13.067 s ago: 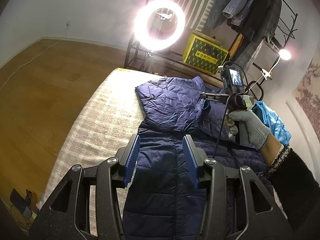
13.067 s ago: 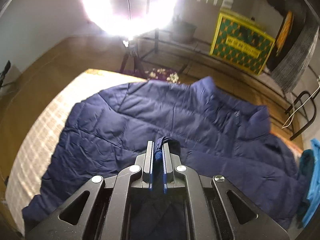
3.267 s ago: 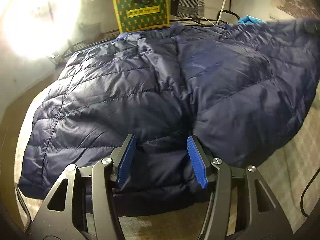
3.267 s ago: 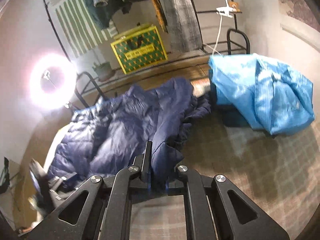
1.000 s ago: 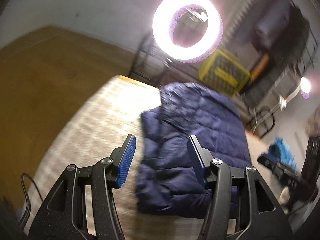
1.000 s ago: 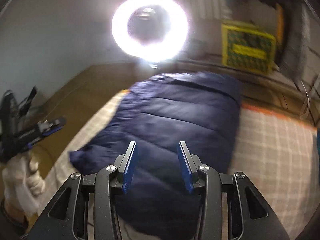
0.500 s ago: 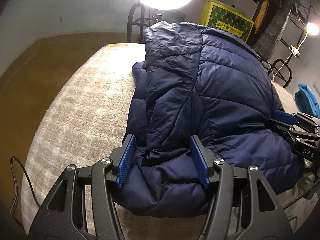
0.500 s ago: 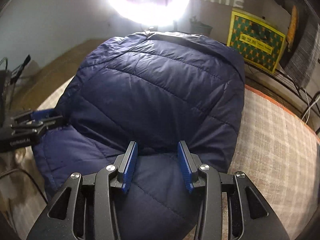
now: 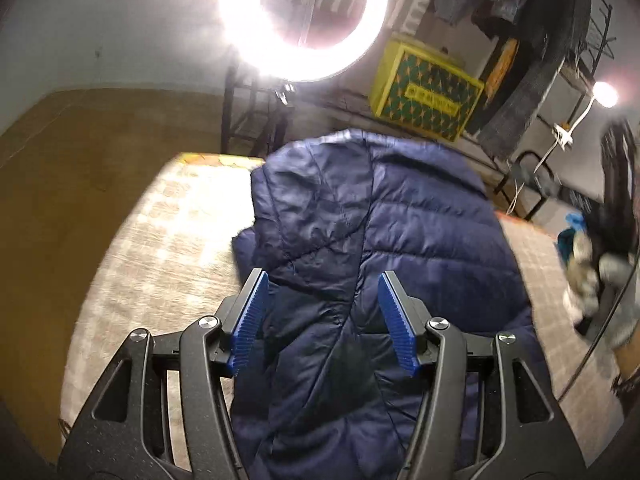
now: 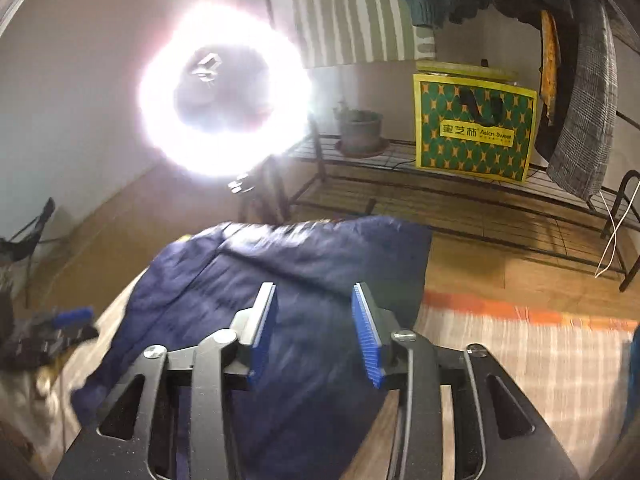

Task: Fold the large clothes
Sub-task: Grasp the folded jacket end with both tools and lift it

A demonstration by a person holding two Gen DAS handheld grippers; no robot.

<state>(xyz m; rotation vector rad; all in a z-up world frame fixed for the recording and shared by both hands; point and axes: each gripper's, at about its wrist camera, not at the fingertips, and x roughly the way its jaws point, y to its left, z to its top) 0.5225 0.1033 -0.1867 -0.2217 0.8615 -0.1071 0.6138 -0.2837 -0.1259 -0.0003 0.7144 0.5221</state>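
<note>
A navy quilted down jacket [image 9: 380, 232] lies folded into a long bundle on the checked bed cover [image 9: 168, 232]. My left gripper [image 9: 322, 320] is open and empty, raised above the jacket's near end. My right gripper [image 10: 314, 330] is open and empty too, held above the jacket [image 10: 304, 280] from the other side. In the left wrist view the gloved right hand [image 9: 600, 280] shows blurred at the right edge. In the right wrist view the left gripper [image 10: 52, 332] shows blurred at the left edge.
A bright ring light [image 9: 304, 12] stands beyond the bed's far end. A metal rack [image 10: 460, 184] holds a yellow-green bag [image 10: 474, 124] and a potted plant [image 10: 360, 132]. Clothes hang at the right [image 10: 580, 80]. A blue bag [image 9: 568, 236] lies at the bed's right side.
Both grippers have lifted up and back from the jacket, staying open. The jacket lies where it was. The right gripper has swung out of the left view's middle to its edge.
</note>
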